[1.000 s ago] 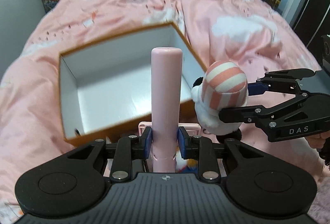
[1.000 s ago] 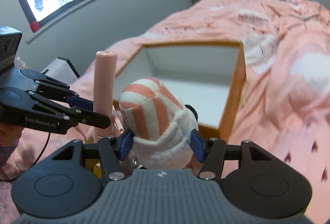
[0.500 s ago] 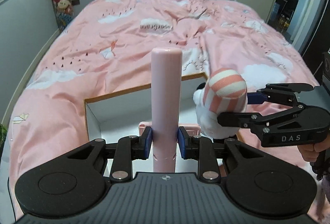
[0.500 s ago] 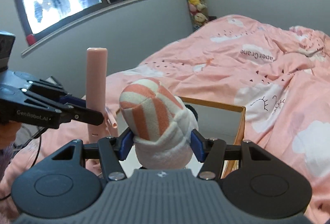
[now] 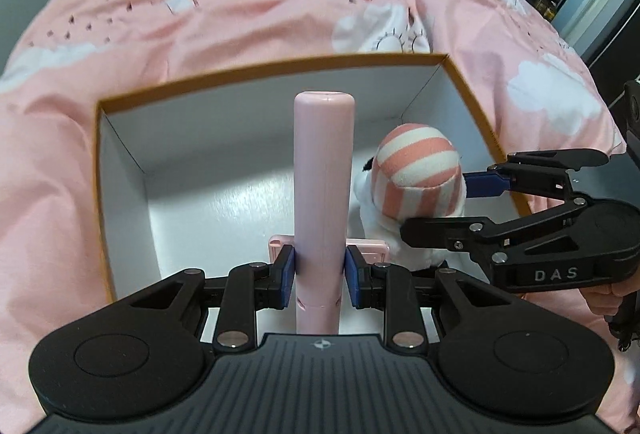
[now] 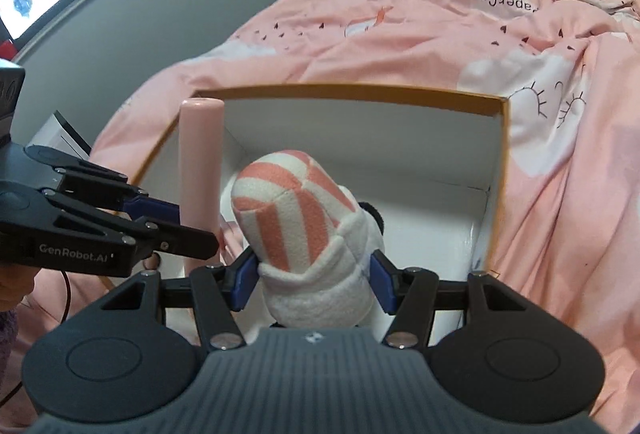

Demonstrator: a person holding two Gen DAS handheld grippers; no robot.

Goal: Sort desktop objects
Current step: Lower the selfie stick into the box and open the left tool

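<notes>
Clamped between the blue pads of the left gripper (image 5: 319, 276) is a pale pink tube (image 5: 323, 194), held upright; the jaws are closed to the tube's width and pressed against its lower part. A small pink rectangular piece is seen just behind the pads at the tube's base; what it belongs to cannot be told. Held in the right gripper (image 6: 313, 281) is a plush toy (image 6: 308, 234) with a pink-and-white striped hat, its white body squeezed between the pads, which are drawn in only as far as the toy allows. Both objects are carried over the open box (image 5: 120, 138), a white-lined carton with an orange-brown rim that rests on the pink bedspread (image 5: 200, 6). The tube is placed above the middle of the box's near edge, the toy just beside it towards the box's right wall. In the right wrist view the tube (image 6: 200, 162) is seen near the box's left wall (image 6: 496, 170), with the left gripper (image 6: 192, 230) closed on it from the side.
</notes>
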